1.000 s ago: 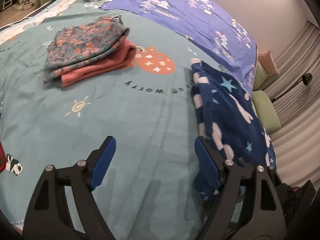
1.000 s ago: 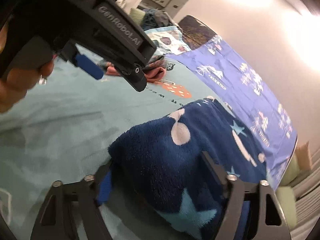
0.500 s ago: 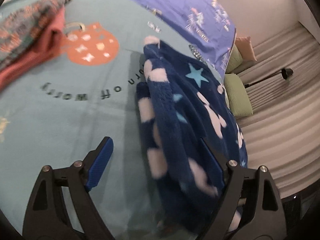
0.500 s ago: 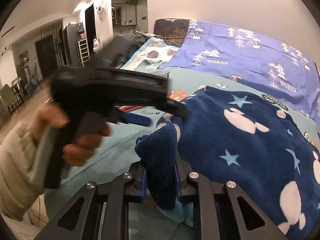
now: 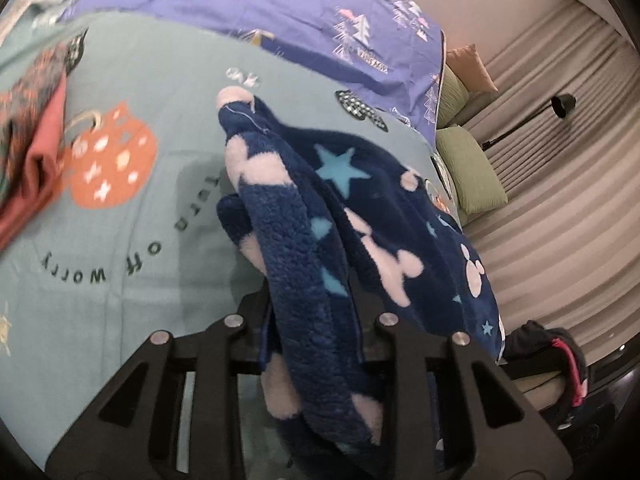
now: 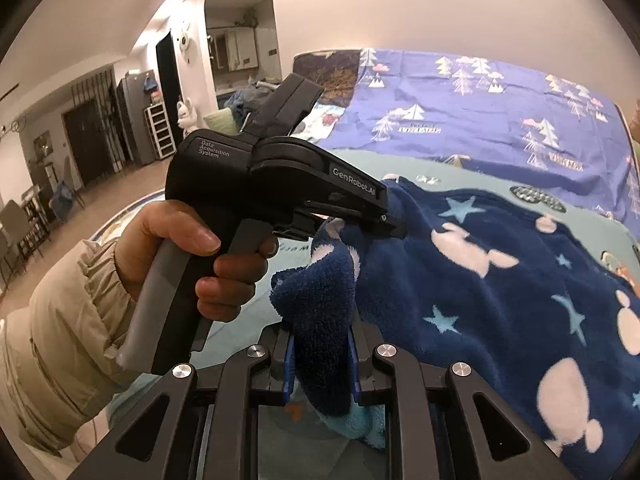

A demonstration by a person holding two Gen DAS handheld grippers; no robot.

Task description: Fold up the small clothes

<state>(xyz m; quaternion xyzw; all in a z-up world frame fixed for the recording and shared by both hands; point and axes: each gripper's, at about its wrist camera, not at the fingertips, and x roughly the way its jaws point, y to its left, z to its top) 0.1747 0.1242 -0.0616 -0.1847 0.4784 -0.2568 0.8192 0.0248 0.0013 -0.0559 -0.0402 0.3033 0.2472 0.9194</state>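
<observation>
Both claws clamped on the navy fleece garment point(image 5: 352, 216), the one with stars and pale mouse-head shapes. My left claw point(image 5: 316, 320) has just been closing, and a thick fold of fleece is now pinched between its jaws. My right claw point(image 6: 320, 360) has just been closing too, and it grips a bunched edge of the same garment, blue pads point(image 6: 289, 364) pressed on both sides. In the right wrist view, my left hand point(image 6: 192, 256) holds its claw's handle just beside and above the right claw, with a beige puffy sleeve point(image 6: 60, 328) behind it; both grips sit close together on the near-left corner of the garment. That corner is raised; the rest drapes away to the right across the teal blanket point(image 5: 120, 240) on the bed. Folded clothes point(image 5: 28, 132), patterned over pink, lie well apart at the left edge of the left wrist view. Purple tree-print sheet point(image 6: 480, 120) lies beyond the garment. Green cushions point(image 5: 468, 172) at far right.
</observation>
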